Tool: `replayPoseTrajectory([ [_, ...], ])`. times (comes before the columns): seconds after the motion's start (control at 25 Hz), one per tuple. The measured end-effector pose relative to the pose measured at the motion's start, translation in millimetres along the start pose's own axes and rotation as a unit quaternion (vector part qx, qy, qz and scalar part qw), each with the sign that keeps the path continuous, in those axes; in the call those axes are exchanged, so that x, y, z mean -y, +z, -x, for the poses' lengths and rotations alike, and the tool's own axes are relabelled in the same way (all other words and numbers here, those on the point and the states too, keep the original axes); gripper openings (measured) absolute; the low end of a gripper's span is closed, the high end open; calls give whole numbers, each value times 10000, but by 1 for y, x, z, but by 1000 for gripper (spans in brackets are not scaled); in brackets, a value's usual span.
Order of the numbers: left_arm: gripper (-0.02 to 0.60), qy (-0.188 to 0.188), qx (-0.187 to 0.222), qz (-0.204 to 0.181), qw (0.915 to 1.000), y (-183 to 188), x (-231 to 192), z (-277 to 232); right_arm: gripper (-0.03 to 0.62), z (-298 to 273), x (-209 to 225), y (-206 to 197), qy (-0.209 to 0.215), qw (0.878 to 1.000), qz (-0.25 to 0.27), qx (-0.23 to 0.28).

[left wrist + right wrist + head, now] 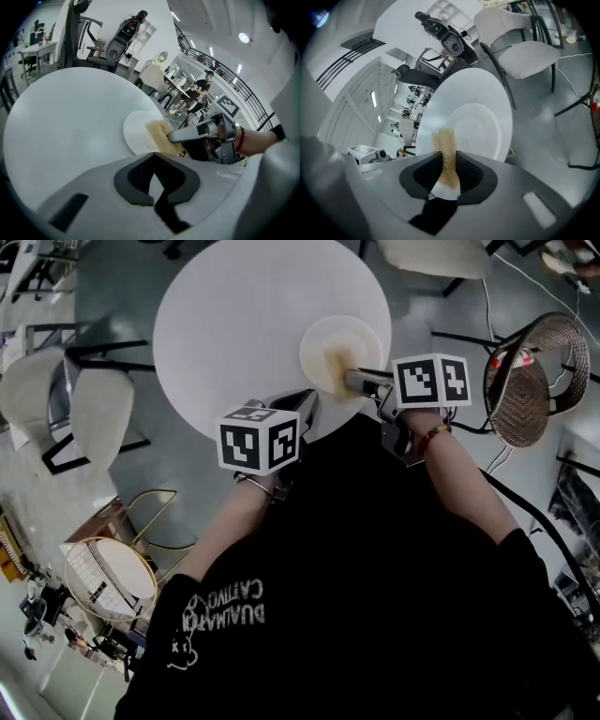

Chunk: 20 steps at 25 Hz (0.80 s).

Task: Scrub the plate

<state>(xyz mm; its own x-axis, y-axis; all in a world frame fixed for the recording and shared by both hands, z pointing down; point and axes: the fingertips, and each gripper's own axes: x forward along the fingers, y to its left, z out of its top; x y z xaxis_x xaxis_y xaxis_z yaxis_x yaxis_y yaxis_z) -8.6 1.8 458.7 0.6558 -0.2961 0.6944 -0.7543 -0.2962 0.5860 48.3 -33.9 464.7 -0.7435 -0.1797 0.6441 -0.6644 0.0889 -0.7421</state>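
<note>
A cream plate (340, 345) (135, 132) (483, 125) lies on the round white table (234, 315) (70, 122) (461, 86), near the table's front right edge. My right gripper (349, 381) (172, 137) (446, 174) is shut on a yellowish sponge (337, 367) (160, 136) (444, 143), which rests on the plate's near part. My left gripper (307, 401) (156, 190) hovers at the table's near edge, left of the plate and apart from it. Its jaws are shut with nothing between them.
White chairs (94, 409) stand left of the table and another (525, 51) beyond it. A wicker chair (530, 381) and cables are at the right. A round wire side table (108, 577) stands at my lower left. A person (201, 91) stands far off.
</note>
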Motion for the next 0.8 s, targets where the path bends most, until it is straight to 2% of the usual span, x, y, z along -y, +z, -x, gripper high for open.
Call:
replayPoseTrajectory([
  [0.44,0,290,-106,-169,9994,-3,21,0,89,32,27,5,151,9987,-328,364],
  [0.8,0,476,-54,-168,9987,-7,43,-1,89,59,46,8,163,9982,-331,478],
])
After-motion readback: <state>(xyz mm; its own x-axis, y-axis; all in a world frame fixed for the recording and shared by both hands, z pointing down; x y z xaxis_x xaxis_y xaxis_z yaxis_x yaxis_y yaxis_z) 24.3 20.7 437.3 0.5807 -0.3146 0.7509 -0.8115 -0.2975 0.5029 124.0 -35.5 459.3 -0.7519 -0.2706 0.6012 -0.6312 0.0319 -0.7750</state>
